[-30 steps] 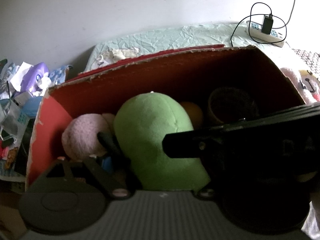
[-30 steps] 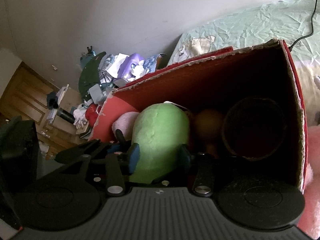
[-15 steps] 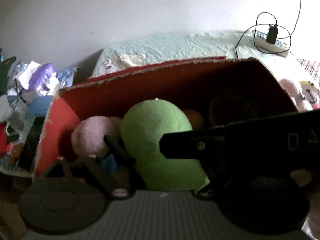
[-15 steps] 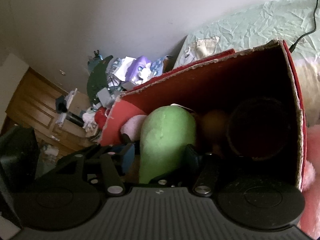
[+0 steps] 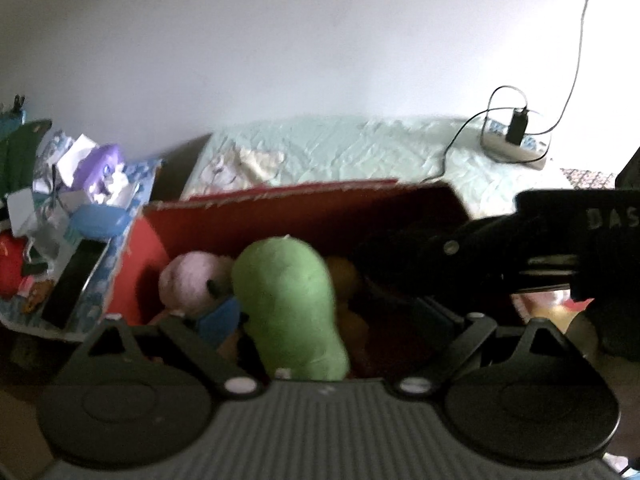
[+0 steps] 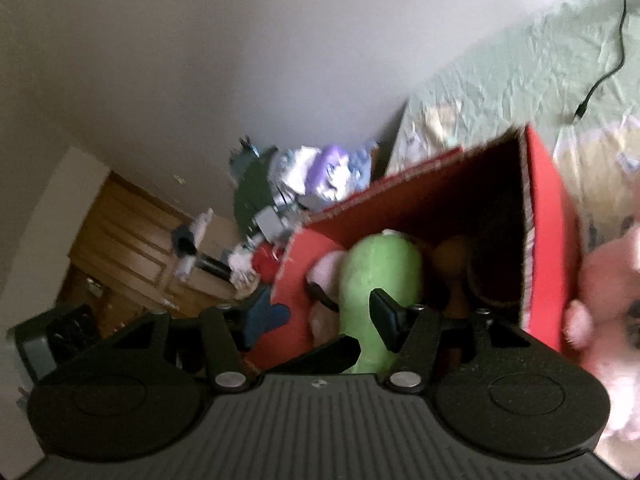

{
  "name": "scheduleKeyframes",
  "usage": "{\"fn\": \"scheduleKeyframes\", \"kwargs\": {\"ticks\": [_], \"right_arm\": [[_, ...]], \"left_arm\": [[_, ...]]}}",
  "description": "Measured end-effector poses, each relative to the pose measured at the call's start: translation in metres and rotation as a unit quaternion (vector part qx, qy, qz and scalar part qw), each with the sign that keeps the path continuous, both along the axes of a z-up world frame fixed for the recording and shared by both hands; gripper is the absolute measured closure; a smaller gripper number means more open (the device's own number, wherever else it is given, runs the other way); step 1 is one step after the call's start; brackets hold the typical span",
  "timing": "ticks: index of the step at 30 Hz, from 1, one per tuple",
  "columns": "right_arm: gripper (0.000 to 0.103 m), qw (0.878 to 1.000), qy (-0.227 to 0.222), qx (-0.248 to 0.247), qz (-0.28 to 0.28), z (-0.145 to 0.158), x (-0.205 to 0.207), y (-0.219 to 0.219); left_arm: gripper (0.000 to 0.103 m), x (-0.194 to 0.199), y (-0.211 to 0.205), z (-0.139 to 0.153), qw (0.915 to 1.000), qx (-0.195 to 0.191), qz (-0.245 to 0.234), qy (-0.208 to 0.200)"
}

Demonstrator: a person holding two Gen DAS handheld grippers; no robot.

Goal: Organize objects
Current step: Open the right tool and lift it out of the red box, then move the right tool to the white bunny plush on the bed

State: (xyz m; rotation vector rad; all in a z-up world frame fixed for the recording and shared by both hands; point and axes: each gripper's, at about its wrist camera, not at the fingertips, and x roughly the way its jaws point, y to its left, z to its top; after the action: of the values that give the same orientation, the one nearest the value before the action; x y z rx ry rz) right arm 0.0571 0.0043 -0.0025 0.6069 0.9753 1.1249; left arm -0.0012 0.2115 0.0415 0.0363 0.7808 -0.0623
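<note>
A red cardboard box (image 5: 280,216) (image 6: 548,216) stands on the bed. It holds a green plush (image 5: 288,300) (image 6: 380,276), a pink plush (image 5: 192,284), an orange item (image 5: 344,276) and a dark round pot (image 6: 492,272). My left gripper (image 5: 312,312) is open at the box's near side with the green plush between its spread fingers. Its blue left pad (image 5: 224,316) lies by the pink plush, and its right finger is hidden in shadow. My right gripper (image 6: 324,314) is open in front of the box, its right finger overlapping the green plush. Both views are blurred.
A pale green bedspread (image 5: 340,148) runs behind the box, with a power strip and cables (image 5: 516,140) on it. A heap of toys and packaging (image 5: 80,184) lies to the left. A large pink plush (image 6: 608,300) sits right of the box. Wooden drawers (image 6: 132,248) stand lower left.
Both grippers have drawn back and up from the box, which now sits lower and smaller in view. The right fingers no longer flank the green plush, which stays in the box.
</note>
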Motion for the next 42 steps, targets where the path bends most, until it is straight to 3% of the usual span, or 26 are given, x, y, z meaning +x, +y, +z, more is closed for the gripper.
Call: {"fn": "scheduleKeyframes", "kwargs": {"ticks": [5, 9, 17, 22, 31, 42], "right_arm": [[0.046, 0.999, -0.013, 0.031, -0.038, 0.012, 0.002, -0.039], [0.047, 0.996, -0.029, 0.028, -0.085, 0.014, 0.003, -0.073], [0.051, 0.981, -0.025, 0.018, -0.190, 0.001, 0.005, -0.140], [0.053, 0.973, -0.009, 0.001, -0.232, -0.013, 0.009, -0.168], [0.053, 0.969, 0.020, -0.027, -0.243, -0.034, 0.021, -0.181], [0.053, 0.980, 0.060, -0.043, -0.185, -0.061, 0.047, -0.167]], "left_arm": [[0.008, -0.006, -0.020, 0.020, 0.9991, -0.017, -0.023, -0.031], [0.009, -0.007, -0.046, 0.028, 0.9971, -0.030, -0.058, -0.041], [0.016, -0.002, -0.109, 0.025, 0.9877, -0.042, -0.147, -0.031], [0.019, 0.009, -0.144, 0.010, 0.9836, -0.042, -0.175, -0.010], [0.020, 0.035, -0.179, -0.021, 0.9852, -0.039, -0.164, 0.034], [0.020, 0.059, -0.191, -0.048, 0.9861, -0.023, -0.142, 0.083]]}}
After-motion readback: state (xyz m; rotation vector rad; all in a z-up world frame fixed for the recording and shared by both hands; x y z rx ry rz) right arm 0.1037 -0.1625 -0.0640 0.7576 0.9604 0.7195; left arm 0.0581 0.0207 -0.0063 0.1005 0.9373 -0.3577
